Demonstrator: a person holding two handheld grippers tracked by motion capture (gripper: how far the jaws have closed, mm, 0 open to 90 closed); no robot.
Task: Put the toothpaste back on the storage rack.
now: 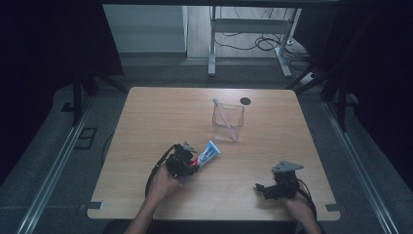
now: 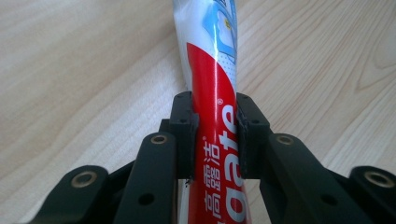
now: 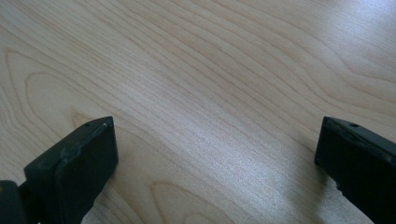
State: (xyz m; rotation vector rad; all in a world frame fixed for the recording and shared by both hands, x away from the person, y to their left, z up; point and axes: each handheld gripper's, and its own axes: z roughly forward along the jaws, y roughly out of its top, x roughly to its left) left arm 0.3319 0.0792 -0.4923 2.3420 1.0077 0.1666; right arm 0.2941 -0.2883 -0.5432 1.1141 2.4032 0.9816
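A red, white and blue toothpaste tube (image 1: 207, 154) lies on the wooden table (image 1: 146, 122) near its middle front. My left gripper (image 1: 191, 165) is shut on the tube's red lower part (image 2: 215, 116), both pads pressing its sides. A clear plastic cup (image 1: 227, 122) holding a pink toothbrush (image 1: 223, 114) stands just beyond the tube. At the front right, my right gripper (image 1: 260, 187) rests low over the table with its jaws wide open; in its own view the gripper (image 3: 215, 140) has bare wood between the fingertips.
A small round black hole (image 1: 245, 101) sits in the table near the far edge. Beyond the table stand white desk legs (image 1: 212, 48) with cables on the floor. Dark stands flank both sides.
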